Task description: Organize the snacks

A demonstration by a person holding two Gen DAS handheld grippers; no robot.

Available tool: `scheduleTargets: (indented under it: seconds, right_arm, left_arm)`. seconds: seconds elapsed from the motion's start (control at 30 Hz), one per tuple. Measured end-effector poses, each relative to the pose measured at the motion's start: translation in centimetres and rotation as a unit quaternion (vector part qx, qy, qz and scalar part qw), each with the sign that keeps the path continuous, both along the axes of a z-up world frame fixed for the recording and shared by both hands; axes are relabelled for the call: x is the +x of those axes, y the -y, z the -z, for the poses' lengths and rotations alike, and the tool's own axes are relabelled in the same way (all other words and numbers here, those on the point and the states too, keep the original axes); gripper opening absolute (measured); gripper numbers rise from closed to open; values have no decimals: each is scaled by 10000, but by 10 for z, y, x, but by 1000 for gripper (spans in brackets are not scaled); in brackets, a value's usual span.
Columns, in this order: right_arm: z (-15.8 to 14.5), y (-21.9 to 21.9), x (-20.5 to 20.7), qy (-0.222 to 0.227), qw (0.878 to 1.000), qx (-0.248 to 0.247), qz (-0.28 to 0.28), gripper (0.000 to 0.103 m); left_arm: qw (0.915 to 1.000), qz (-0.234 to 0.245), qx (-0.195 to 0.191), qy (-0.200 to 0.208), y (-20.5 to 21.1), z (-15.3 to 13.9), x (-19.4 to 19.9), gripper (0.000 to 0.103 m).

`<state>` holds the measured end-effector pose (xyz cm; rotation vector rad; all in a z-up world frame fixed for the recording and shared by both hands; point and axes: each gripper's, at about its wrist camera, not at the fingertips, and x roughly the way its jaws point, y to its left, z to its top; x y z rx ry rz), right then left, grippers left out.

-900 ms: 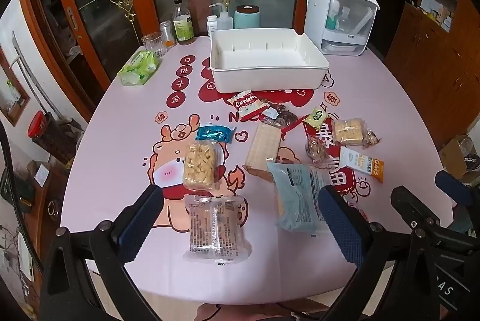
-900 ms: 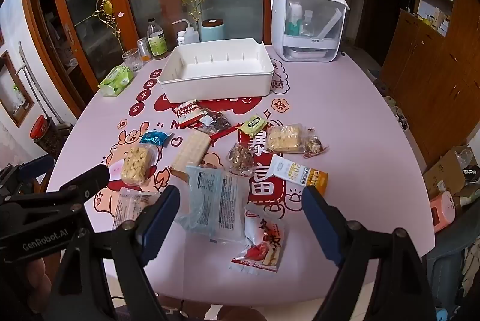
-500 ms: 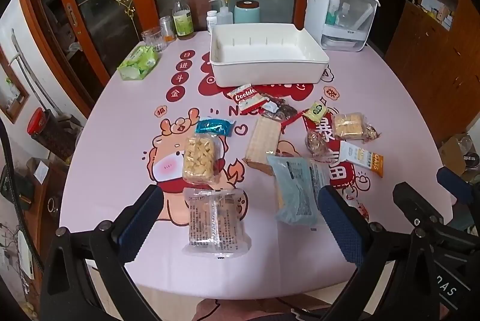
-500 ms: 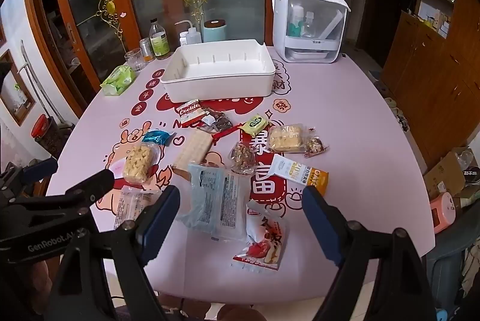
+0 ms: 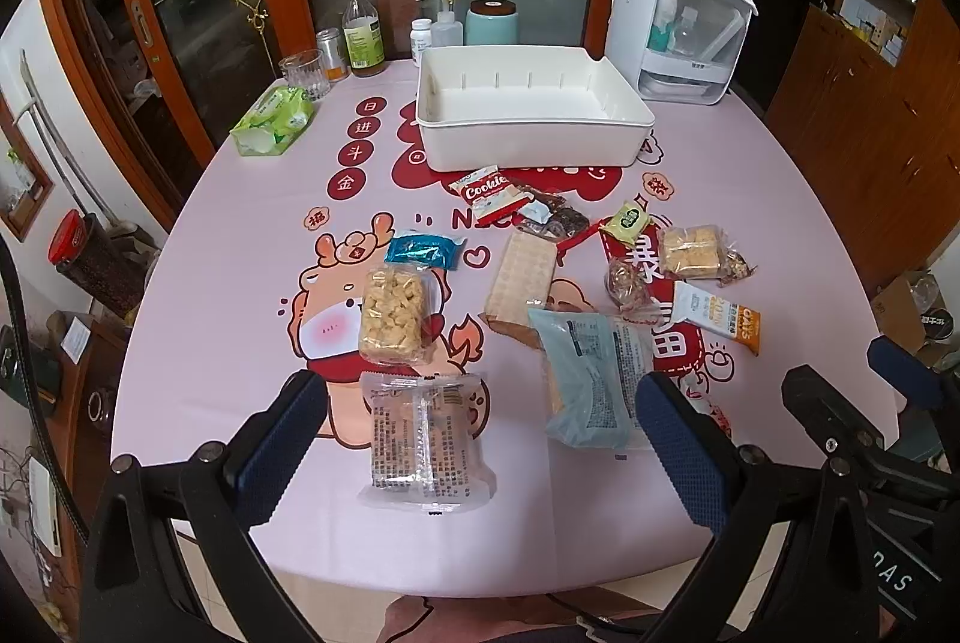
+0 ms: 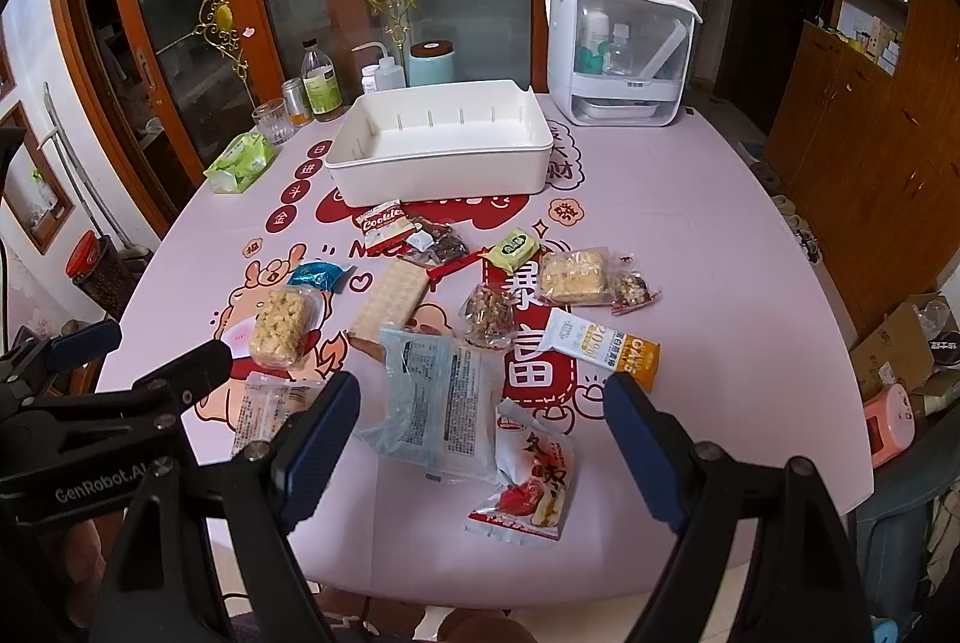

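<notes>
Several snack packets lie loose on the pink table. An empty white bin [image 5: 528, 102] stands at the far middle; it also shows in the right wrist view [image 6: 441, 150]. My left gripper [image 5: 480, 397] is open and empty, above a clear cracker packet [image 5: 423, 442] near the front edge. My right gripper [image 6: 483, 403] is open and empty, above a pale blue packet [image 6: 441, 403] and a red-and-white packet [image 6: 531, 475]. A wafer pack [image 5: 521, 283], a puffed-snack pack [image 5: 393, 316] and an oats packet [image 6: 603, 340] lie further in.
A green tissue pack [image 5: 273, 126], a glass [image 5: 303, 72], bottles [image 5: 362, 33] and a teal canister [image 5: 492, 24] stand at the far left edge. A white dispenser box [image 5: 678, 24] stands far right. Wooden cabinets [image 6: 870, 144] line the right side.
Both grippers have drawn back and risen slightly, so the table looks a little further away. Nothing on the table has moved.
</notes>
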<state>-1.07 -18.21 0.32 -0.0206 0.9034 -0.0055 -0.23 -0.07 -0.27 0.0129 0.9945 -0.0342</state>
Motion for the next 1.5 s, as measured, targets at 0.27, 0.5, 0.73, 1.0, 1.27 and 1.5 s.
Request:
scheduleTargets:
  seconds: [0.27,0.5,0.73,1.0,1.27,1.5]
  right_arm:
    - [1,1,1,12,10000,12,-4,84]
    - [1,1,2,8,10000,25,7,84]
    - [4,1,4,23,10000,48,-9,84]
    - [0,-4,11,24,10000,94,-22,84]
    - [2,-3,9,29,9999,97,-21,84]
    - [4,-5,13,-13,9999,97,-64,84]
  left_arm:
    - [10000,-6,4,4,0,1,-1,102]
    - [10000,9,51,-14,2,-1,1,102]
    - [10000,6,25,-19,3,-1,3,102]
    - [10000,-3,-10,-17,2,-5,16,102]
    - [10000,19,20,11,0,-4,16,102]
    - [9999,20,58,88,-8,-2,17,102]
